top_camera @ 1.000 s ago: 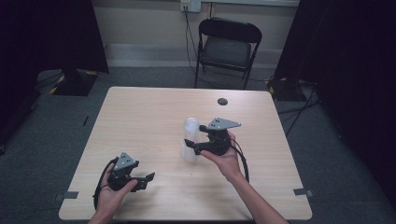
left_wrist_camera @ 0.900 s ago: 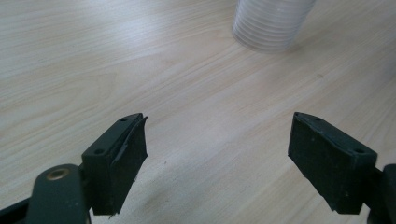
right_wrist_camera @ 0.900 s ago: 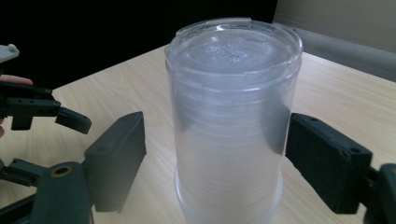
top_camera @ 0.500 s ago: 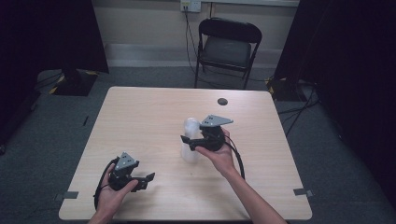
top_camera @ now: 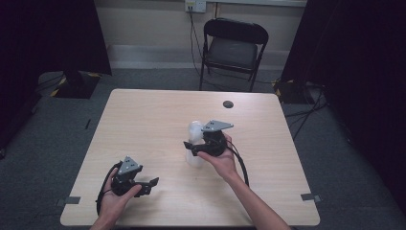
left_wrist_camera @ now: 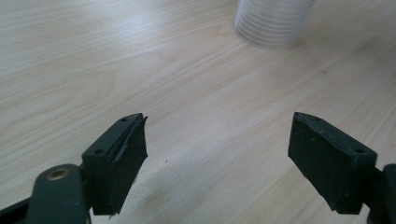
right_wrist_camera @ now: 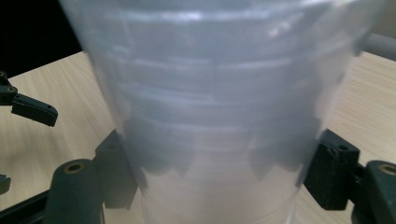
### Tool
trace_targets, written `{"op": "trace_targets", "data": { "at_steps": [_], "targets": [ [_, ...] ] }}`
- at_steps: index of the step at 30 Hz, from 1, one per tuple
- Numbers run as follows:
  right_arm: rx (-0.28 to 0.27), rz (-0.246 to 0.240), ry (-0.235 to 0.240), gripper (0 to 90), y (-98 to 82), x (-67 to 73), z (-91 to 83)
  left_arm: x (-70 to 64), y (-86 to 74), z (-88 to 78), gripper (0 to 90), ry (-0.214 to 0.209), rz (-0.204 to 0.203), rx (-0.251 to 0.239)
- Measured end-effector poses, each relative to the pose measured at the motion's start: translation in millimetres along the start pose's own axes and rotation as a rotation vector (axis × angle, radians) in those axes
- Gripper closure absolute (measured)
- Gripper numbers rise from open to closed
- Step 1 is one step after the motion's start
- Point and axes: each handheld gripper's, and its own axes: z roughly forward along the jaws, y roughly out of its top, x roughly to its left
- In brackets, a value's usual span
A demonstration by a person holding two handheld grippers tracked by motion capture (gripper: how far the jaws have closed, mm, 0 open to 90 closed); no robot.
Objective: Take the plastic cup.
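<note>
Hands of a person enter from the near table edge, each holding a black two-jaw gripper with a grey three-cornered plate on top. Nearest, the left gripper [top_camera: 152, 182] rests low over the pale wood-grain table [top_camera: 143, 124] at its near left; its jaws stand wide apart with only bare tabletop between them, as the left gripper view [left_wrist_camera: 217, 161] confirms. A black cable loops from it beside the left hand [top_camera: 115, 199].

Farther in, near the table's middle, the right hand [top_camera: 222, 160] holds the right gripper [top_camera: 190, 146] against a stack of translucent, ribbed plastic cups [top_camera: 194, 143]. The stack stands upright on the table, its base visible at the top of the left gripper view [left_wrist_camera: 273, 21]. In the right gripper view the stack [right_wrist_camera: 219, 107] fills the frame, with one jaw at each side of its lower wall; the jaws straddle the stack, but whether their pads press on it cannot be told. The left gripper's jaw tips [right_wrist_camera: 32, 109] show beyond, at that view's left edge.

Beyond the cups, a small dark round disc [top_camera: 228, 104] lies near the far edge of the table. Behind the table stands a black folding metal chair [top_camera: 232, 50] against a pale wall, with dark curtains at both sides.
</note>
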Motion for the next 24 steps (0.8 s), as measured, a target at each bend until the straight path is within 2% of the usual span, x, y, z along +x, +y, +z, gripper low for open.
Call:
{"op": "trace_targets", "data": {
  "at_steps": [10,24],
  "targets": [
    [-0.006,-0.003,0.000,28.9,-0.5,0.4,0.8,1.3,-0.2,0.4,19.4,0.004,0.001,0.003],
    [-0.024,-0.005,0.005,29.2,2.5,0.6,-2.5,1.3,-0.3,1.5,19.4,0.003,0.001,0.009]
  ]
}}
